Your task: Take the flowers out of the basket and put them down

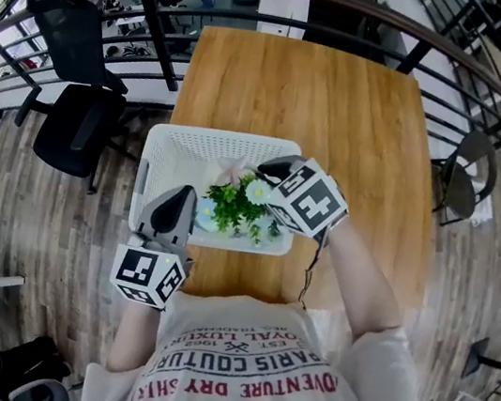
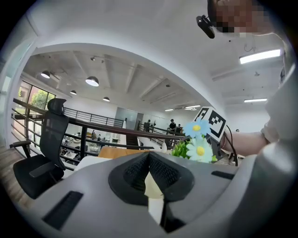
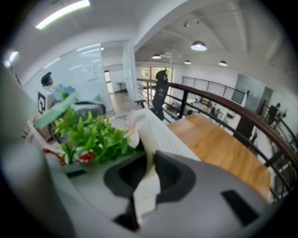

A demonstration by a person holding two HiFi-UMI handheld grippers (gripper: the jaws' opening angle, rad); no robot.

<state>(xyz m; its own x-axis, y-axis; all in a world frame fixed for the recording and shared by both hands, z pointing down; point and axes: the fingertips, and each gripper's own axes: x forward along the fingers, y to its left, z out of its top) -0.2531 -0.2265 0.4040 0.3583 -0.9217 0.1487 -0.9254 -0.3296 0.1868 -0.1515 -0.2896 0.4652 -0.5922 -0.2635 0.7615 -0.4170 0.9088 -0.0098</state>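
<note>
**Item 1, left.** Left gripper (image 2: 149,155), over the near-left part of the basket (image 1: 192,152). The jaws are drawn together at the tips. A pale sliver shows low in the slit, and I cannot name it.

**Item 2, centre.** The basket is white and perforated. The flowers (image 1: 236,204), green sprigs with pale daisies, lie inside it against the near wall, between my two grippers. None are out yet.

**Item 3, right.** Right gripper (image 3: 148,160), over the basket's right side, just beside the flowers. The jaws are clamped on a white strip that runs on into the perforated wall. I read that as a grip on the basket, not on a stem.

**Handling note.** I judge the lift not begun. To do it well, I would:
- let go of the wall on the right
- take the bunch low on the stems, not by the blooms
- raise it straight up clear of the rim
- keep the left side steadying the basket

**Surface.** Table (image 1: 359,118), of warm wood. Bare board shows beyond the basket and to its right, which should suit the put-down.

**Room.** Black office chairs (image 1: 78,123) stand at the left. A dark curved railing (image 1: 359,8) runs past the table's far edge. The floor (image 1: 3,201) is plank.
</note>
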